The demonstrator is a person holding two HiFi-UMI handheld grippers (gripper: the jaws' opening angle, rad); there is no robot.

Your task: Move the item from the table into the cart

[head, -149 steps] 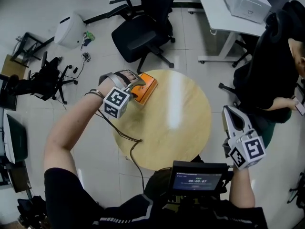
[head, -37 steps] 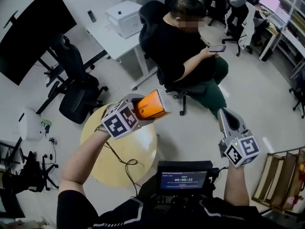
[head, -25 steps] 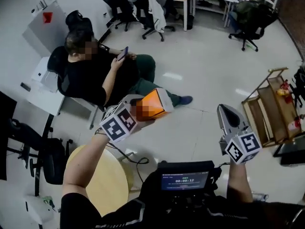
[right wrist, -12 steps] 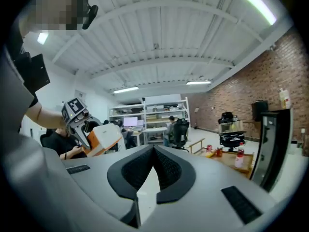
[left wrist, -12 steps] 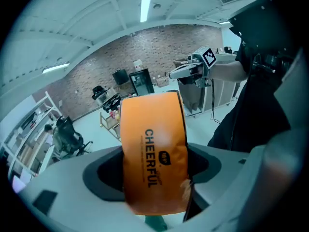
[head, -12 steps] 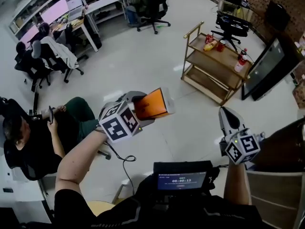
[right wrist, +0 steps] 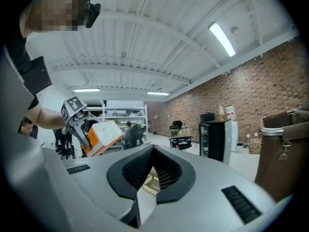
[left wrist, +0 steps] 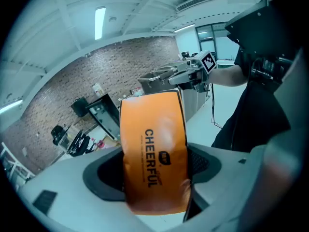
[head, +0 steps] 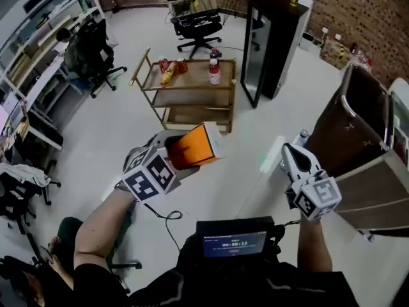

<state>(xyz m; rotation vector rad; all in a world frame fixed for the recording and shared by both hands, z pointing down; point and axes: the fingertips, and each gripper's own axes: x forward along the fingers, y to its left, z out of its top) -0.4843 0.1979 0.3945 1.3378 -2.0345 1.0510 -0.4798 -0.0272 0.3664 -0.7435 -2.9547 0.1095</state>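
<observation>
On the left, our left gripper (head: 174,153) has its jaws clamped across the lower part of the orange glossy carton with a white end (head: 195,147). The carton is carried in the air, well short of the wooden shelf cart with a brass-coloured frame (head: 192,96). We judge the carton light and stiff but slick, so a broad grip across its flat faces suits it. Right of the cart and nearer us, our right gripper (head: 289,153) is empty, jaws together.
</observation>
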